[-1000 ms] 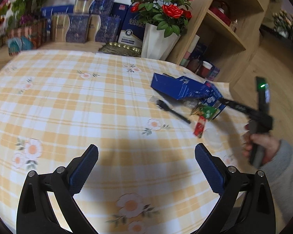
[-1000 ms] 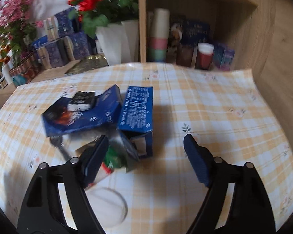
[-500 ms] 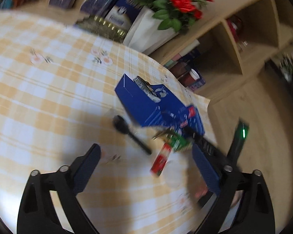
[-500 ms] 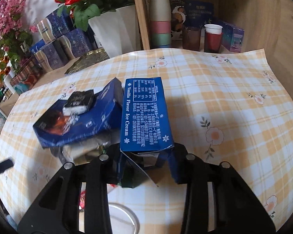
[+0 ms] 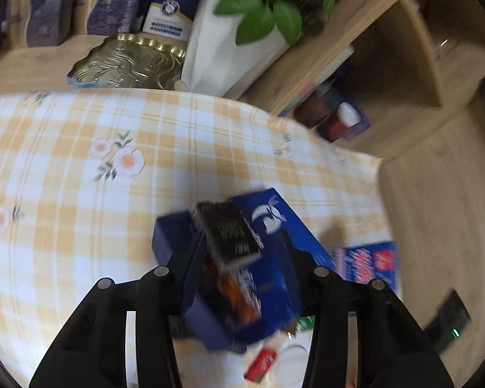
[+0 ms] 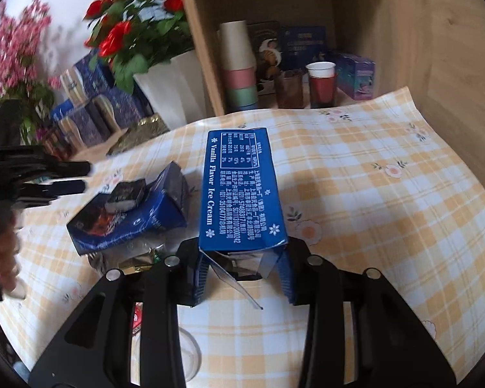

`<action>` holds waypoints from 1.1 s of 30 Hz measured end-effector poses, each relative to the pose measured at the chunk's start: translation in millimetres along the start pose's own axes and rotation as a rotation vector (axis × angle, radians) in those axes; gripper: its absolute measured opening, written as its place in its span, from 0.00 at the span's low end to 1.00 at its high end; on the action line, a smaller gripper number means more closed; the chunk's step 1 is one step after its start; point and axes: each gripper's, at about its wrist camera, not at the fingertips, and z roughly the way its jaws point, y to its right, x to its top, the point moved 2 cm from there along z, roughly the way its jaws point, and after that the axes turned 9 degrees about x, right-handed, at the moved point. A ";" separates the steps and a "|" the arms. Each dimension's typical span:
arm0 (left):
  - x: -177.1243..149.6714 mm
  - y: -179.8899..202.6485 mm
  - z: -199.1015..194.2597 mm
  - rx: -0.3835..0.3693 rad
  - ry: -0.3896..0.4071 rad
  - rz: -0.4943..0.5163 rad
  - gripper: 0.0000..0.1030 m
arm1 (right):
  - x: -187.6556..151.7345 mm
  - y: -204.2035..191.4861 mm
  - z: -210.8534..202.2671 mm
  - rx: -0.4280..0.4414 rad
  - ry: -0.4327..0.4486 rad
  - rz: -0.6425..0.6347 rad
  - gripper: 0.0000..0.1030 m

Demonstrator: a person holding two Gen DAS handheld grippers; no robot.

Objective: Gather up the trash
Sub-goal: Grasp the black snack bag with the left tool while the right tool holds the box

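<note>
Cardboard feels light and crushable: my right gripper (image 6: 242,278) clamps the ice cream carton (image 6: 241,190) by its torn end; my left gripper (image 5: 242,268) has just been closing around the dark blue box (image 5: 242,278).

Both grippers are the same build: left gripper (image 5: 242,278) and right gripper (image 6: 244,274) have matte black plastic arms with long cut-out slots and round silver screw heads near the knuckles. The right one's pads (image 6: 201,273) are ribbed dark blue. A small green light (image 5: 455,332) glows just right of the left gripper
</note>
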 end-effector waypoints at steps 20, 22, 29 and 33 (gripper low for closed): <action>-15.2 44.4 62.2 0.385 -0.025 0.229 0.40 | -19.3 23.7 -30.8 0.003 0.028 0.038 0.37; -17.9 41.2 52.7 0.367 -0.006 0.229 0.29 | -20.9 19.8 -36.1 0.007 0.031 0.037 0.37; -37.5 22.0 -14.4 0.232 0.077 0.205 0.29 | -22.9 -5.7 -62.7 0.037 0.052 0.023 0.37; -71.2 13.4 -65.4 0.163 0.121 0.220 0.29 | -32.3 -34.7 -86.1 0.069 0.061 0.003 0.37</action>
